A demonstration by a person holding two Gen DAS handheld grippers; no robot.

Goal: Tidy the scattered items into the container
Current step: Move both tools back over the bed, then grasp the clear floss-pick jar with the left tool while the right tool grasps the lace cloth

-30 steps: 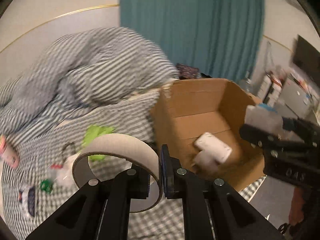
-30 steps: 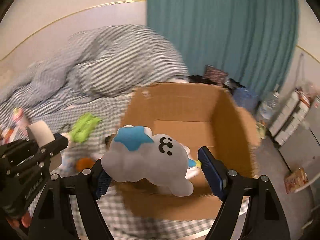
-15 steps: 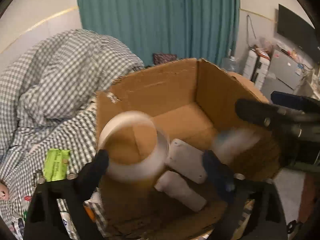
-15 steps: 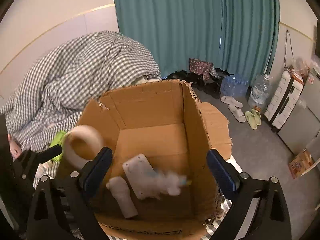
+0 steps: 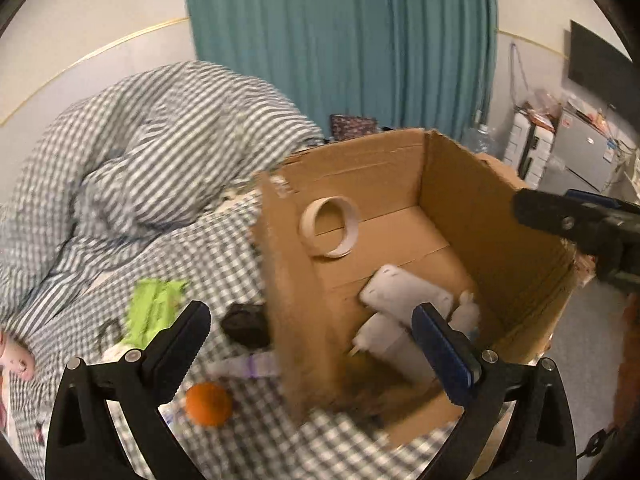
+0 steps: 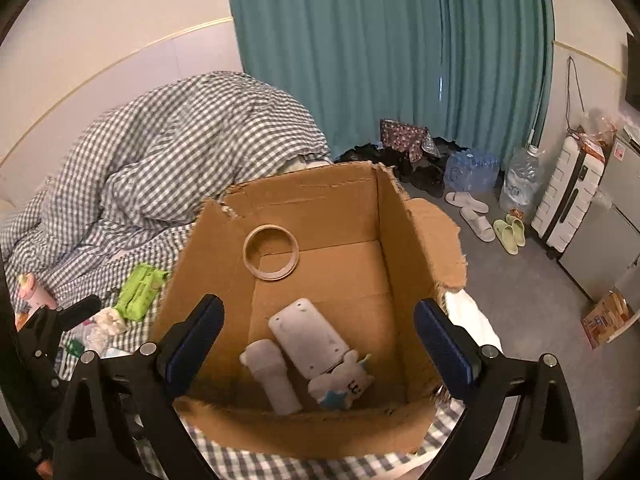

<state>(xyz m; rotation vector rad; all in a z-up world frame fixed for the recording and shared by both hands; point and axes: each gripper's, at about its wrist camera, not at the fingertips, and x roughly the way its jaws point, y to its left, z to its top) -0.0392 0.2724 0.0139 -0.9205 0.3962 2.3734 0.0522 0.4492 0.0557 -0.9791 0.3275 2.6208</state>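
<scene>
The cardboard box [image 6: 396, 264] stood on the bed [image 6: 280, 466], its open top facing the cameras. Inside, the tape ring [image 6: 271, 253] lay at the far left corner; the flat device [image 6: 308, 338], the cylinder [image 6: 272, 378] and the plush toy [image 6: 342, 384] lay together at the near side. Left of the box, on the bed, lay the packet [image 6: 140, 290] and the ball [image 5: 209, 404]. The heaped duvet [image 6: 192, 148] lay behind.

One box [image 6: 404, 248] — four items inside.

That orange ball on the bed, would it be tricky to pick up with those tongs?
Probably somewhat. The orange ball looks round and smooth, so it may roll on the soft checked bedding if nudged. It may also slip between flat pads. It looks small, so likely light.
</scene>
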